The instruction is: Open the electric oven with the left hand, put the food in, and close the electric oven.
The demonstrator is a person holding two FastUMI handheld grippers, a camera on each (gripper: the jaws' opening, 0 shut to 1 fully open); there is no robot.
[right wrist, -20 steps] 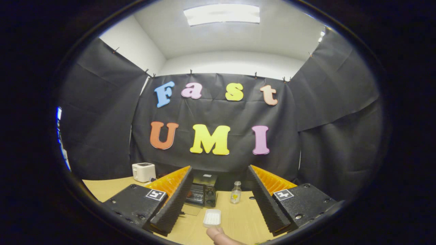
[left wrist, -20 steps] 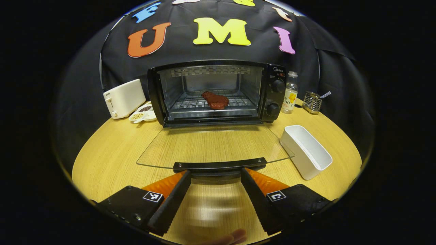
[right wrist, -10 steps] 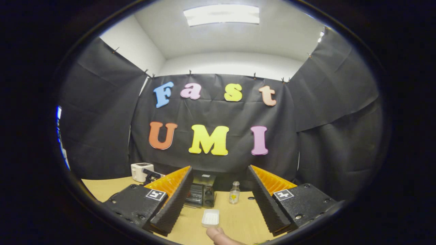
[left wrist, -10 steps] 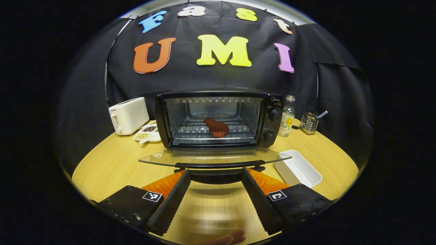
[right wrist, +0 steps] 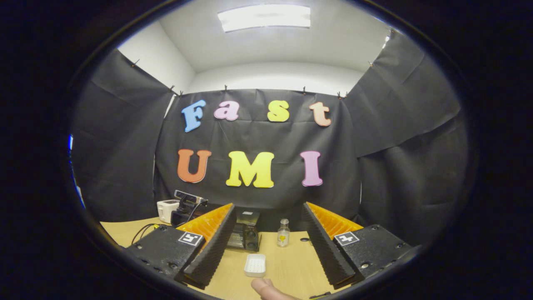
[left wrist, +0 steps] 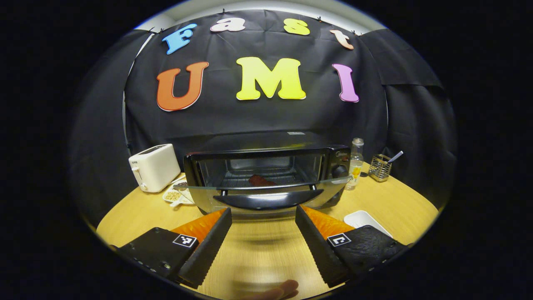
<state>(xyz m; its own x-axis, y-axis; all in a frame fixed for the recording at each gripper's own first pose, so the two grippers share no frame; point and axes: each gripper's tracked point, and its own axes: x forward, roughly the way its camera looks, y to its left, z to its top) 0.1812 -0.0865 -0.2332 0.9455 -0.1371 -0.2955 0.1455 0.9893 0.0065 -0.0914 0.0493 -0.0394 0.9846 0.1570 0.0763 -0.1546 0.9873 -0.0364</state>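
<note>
Left gripper [left wrist: 263, 221], jaws wide, sits just below the oven door [left wrist: 266, 188], half-raised; food [left wrist: 260, 180] lies inside. Hinged glass probably swings freely; lift it by the stiff handle [left wrist: 268, 200].

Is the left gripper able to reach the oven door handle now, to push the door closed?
Probably yes. The left gripper is open, and the door handle lies straight ahead, just beyond its fingertips. Bare table lies between them, and the white tray sits off to one side.
</note>
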